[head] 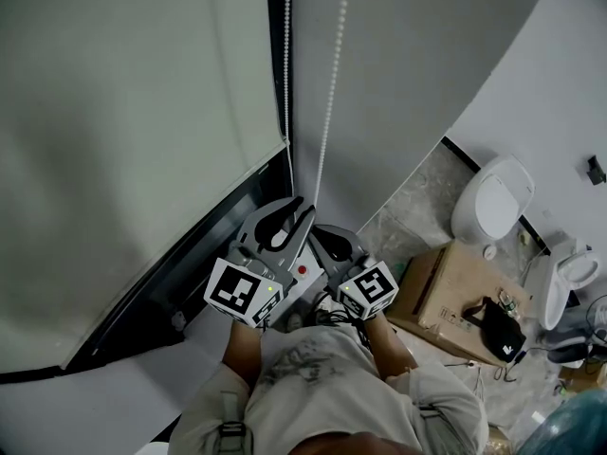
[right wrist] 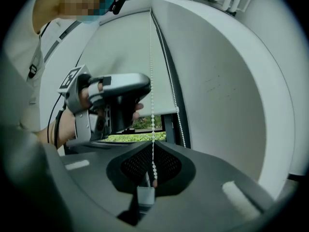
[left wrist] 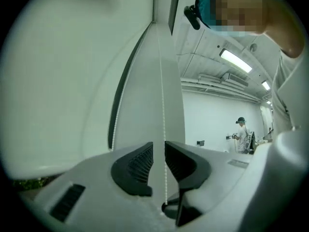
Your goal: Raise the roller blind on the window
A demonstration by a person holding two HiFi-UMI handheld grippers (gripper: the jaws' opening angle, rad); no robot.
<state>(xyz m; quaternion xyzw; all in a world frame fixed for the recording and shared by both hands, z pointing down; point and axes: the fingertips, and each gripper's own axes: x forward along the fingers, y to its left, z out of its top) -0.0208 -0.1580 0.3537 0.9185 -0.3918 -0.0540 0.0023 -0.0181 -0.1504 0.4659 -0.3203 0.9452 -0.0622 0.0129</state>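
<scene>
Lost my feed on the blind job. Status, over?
Right gripper shut on white bead chain. Left gripper open around same chain, higher up. Pale grey roller blind mostly down, green strip showing beneath. Nothing fouling chain.

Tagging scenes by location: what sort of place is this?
Likely a test or storage hall, not a home: toilets standing loose by a cardboard box, ceiling strip lights, one window's roller blind.
</scene>
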